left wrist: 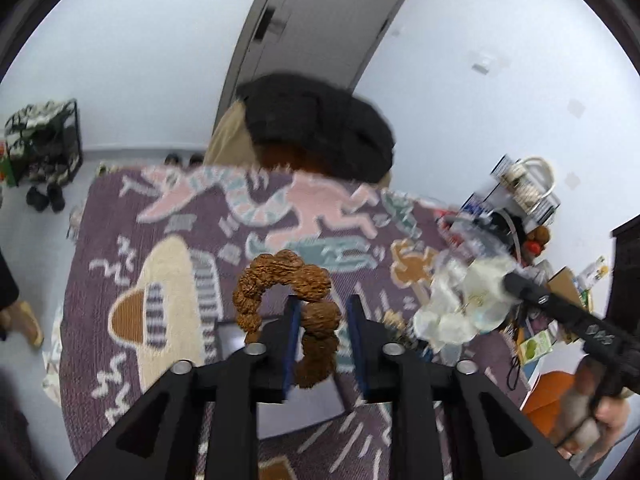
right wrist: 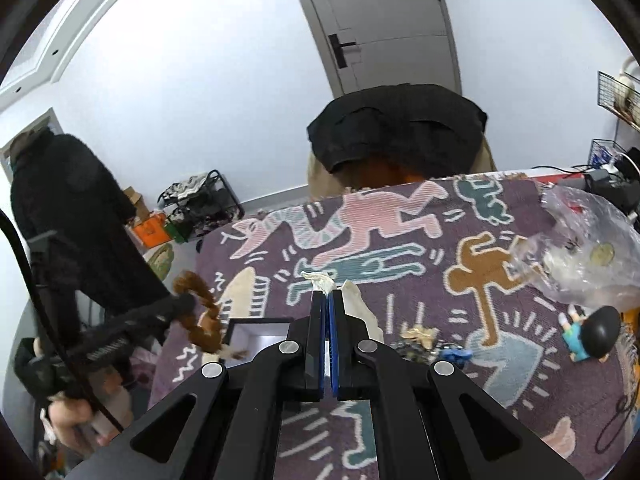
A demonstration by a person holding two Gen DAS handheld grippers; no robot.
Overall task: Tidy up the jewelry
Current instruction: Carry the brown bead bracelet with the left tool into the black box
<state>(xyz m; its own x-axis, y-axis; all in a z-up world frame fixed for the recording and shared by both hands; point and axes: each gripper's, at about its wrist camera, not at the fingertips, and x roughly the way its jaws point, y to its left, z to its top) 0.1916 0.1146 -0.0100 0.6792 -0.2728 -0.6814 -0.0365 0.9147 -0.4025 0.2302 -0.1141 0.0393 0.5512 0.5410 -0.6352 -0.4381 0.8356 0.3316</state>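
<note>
Above the patterned purple rug (left wrist: 132,216), which serves as the reference surface, I carry a gripper in each hand. My left gripper (left wrist: 324,312) stands with its blue-lined jaws partly apart; the brown walnut-bead bracelet (left wrist: 288,304) hangs between them, its lower beads lying against the left pad while the right pad stands clear of it, so whether it is truly clamped I cannot tell. The upper arc of the bracelet rises ahead of the fingertips, over the rug's cream figure. Directly beneath that gripper, on the rug, sits an open box (right wrist: 256,338) with a dark rim and pale interior. My right gripper (right wrist: 329,300) has its jaws pressed together on a thin clear plastic bag (left wrist: 460,300), whose crumpled end protrudes past the fingertips. On the rug to the right of the box lies a small pile of jewelry (right wrist: 424,344), and beyond it, near the rug's right edge, a larger clear bag (right wrist: 588,248) and a small dark-haired figurine (right wrist: 588,332).
</note>
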